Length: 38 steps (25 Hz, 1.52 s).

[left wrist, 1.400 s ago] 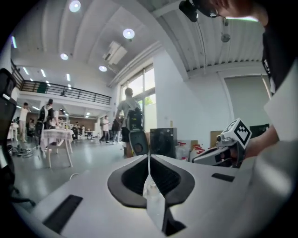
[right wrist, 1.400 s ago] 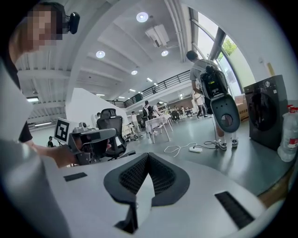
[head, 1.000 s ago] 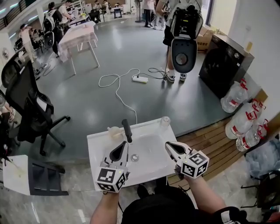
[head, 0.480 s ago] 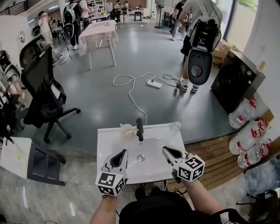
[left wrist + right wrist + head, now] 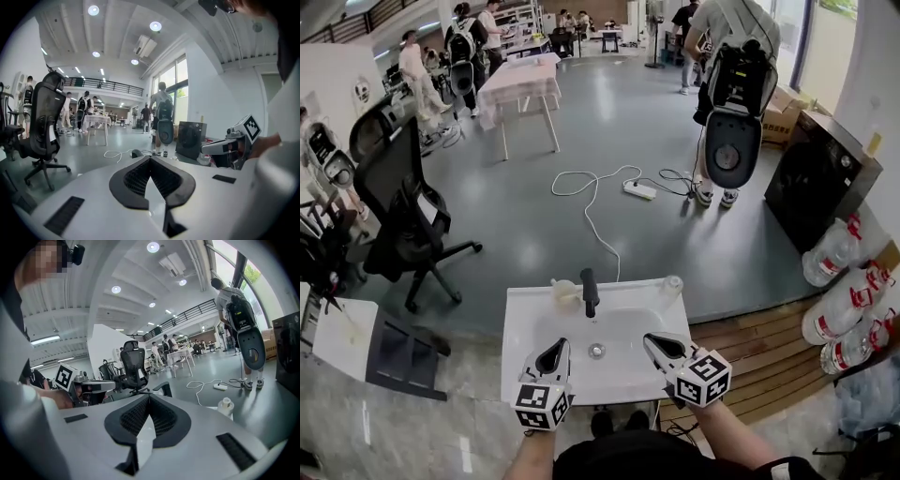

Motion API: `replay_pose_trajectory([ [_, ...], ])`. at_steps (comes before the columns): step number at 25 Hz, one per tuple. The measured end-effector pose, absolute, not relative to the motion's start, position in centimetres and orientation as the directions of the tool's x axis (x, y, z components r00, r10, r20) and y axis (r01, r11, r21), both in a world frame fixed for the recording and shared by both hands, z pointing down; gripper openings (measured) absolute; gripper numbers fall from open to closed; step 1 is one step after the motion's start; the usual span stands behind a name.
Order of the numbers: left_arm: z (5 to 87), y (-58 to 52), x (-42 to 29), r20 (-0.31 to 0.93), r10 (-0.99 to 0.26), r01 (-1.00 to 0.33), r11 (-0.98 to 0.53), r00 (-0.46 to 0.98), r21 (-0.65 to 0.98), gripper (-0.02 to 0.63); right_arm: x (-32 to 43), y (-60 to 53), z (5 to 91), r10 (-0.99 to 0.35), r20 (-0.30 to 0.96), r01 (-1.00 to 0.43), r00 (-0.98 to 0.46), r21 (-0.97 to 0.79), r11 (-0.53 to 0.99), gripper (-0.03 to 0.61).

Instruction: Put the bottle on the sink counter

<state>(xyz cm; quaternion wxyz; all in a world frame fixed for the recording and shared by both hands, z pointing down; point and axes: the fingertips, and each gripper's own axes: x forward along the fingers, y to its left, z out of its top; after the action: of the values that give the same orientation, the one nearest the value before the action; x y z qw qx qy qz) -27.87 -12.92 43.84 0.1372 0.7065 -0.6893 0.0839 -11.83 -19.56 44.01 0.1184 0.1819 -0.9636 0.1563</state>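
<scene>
- Bottle [image 5: 672,284] stood upright on the back right corner of the white sink counter [image 5: 517,323]; it was right of the black faucet [image 5: 589,292] and apart from it; neither gripper touched it
- left gripper [image 5: 562,344] was over the front left of the sink; jaws were clenched together with nothing between them, as the left gripper view showed
- right gripper [image 5: 648,338] was over the front right of the sink; jaws were likewise pressed together and empty; the bottle sat well ahead of its tips, off to the right in the right gripper view
- both grippers pointed toward the faucet side; marker cubes were at their near ends; a forearm was behind each
- drain [image 5: 597,351] lay in the middle of the basin, between the two grippers
- pale rounded item [image 5: 563,289] sat just left of the faucet; what it was could not be told, nor whether it touched the faucet
- grey floor beyond the sink carried a white cable [image 5: 581,187] and a power strip [image 5: 639,190]
- black office chair [image 5: 403,216] stood at left; a person wearing a backpack rig [image 5: 733,84] stood at back right
- dark cabinet [image 5: 820,183] and water jugs [image 5: 839,258] stood along the right wall
</scene>
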Motion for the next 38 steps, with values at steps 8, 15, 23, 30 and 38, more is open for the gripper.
replay_pose_trajectory([
  [8, 41.0, -15.2, -25.6, 0.285, -0.959, -0.999, 0.002, 0.010, 0.042, 0.006, -10.5, -21.8, 42.0, -0.270, 0.199, -0.315, -0.942, -0.252, 0.915, 0.014],
  [15, 34.3, -18.4, -26.6, 0.175, -0.984, -0.999, -0.040, 0.037, -0.016, 0.006, -11.4, -23.1, 33.7, -0.287, 0.081, -0.292, -0.954, -0.049, 0.955, 0.014],
  [23, 30.0, -18.3, -29.9, 0.074, -0.997, -0.999, -0.017, 0.014, -0.044, 0.006, -12.9, -23.8, 30.3, -0.366, -0.017, -0.363, -0.931, -0.084, 0.928, 0.012],
  [30, 32.9, -16.8, -31.9, 0.107, -0.994, -0.998, -0.022, 0.016, -0.058, 0.006, -14.6, -22.8, 32.5, -0.385, 0.021, -0.386, -0.922, -0.096, 0.918, 0.012],
  [38, 35.0, -16.8, -34.0, 0.149, -0.989, -1.000, -0.025, 0.023, -0.010, 0.006, -15.3, -23.0, 33.0, -0.420, 0.041, -0.422, -0.907, -0.088, 0.902, 0.012],
])
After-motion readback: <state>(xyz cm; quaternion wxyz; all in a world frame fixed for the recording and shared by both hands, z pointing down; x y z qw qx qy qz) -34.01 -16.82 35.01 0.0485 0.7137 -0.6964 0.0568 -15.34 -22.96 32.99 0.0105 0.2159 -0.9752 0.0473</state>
